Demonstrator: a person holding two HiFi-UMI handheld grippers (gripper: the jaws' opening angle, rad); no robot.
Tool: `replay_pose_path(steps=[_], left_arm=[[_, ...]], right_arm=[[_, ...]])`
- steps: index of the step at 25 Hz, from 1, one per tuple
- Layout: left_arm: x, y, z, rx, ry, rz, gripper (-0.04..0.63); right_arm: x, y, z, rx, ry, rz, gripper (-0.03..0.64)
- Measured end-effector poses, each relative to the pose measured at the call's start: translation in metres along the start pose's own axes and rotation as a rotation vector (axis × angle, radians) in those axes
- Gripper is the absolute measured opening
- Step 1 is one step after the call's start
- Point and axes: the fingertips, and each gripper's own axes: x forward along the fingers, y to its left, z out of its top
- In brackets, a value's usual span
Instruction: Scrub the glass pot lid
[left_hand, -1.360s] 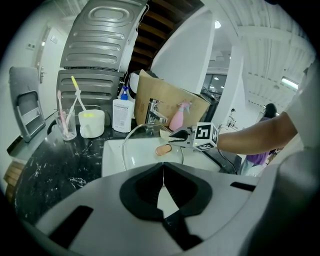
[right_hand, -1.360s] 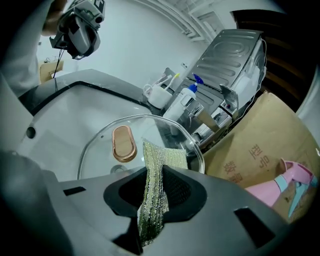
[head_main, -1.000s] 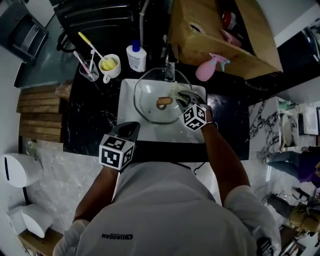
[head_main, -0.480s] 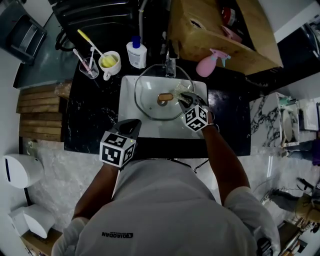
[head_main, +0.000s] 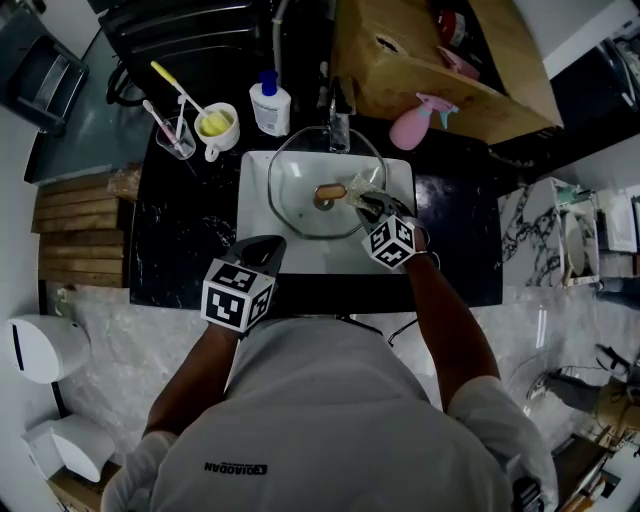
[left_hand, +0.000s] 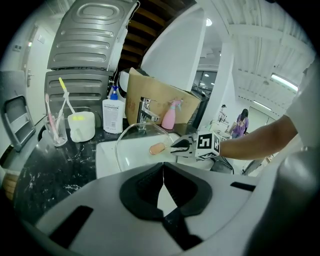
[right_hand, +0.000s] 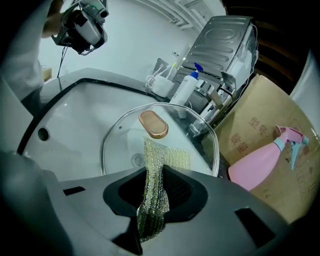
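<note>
**Head view.** The glass pot lid (head_main: 300, 205) lies in the white sink (head_main: 255, 225), with its far rim just beside the faucet (head_main: 338, 125). The lid is round, clear and metal-rimmed, and has 1 oval copper-coloured knob (head_main: 327, 194) at its centre. The right gripper (head_main: 364, 201) reaches over the lid's right half with a mesh scrub cloth (head_main: 360, 184). The left gripper (head_main: 268, 244) hovers at the sink's near left edge, apart from the lid.

**Left gripper view.** The 2 jaws of the left gripper (left_hand: 163, 171) meet with nothing between them. Beyond them the lid (left_hand: 132, 142) appears tilted, its far edge raised.

**Right gripper view.** The right gripper (right_hand: 151, 196) is clamped on the yellow-green cloth (right_hand: 165, 156), whose free end lies spread on the glass (right_hand: 122, 145) just near of the knob (right_hand: 153, 124). A pink spray bottle (right_hand: 260, 162) stands to the right, beside a cardboard box (right_hand: 255, 125).
</note>
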Motion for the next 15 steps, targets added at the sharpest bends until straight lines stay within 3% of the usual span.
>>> replay_pose_path(steps=[15], left_arm=[[-0.001,0.001,-0.003,0.005,0.006,-0.014,0.015]], right_arm=[[0.001,0.045,0.006,0.001,-0.011,0.160,0.101]])
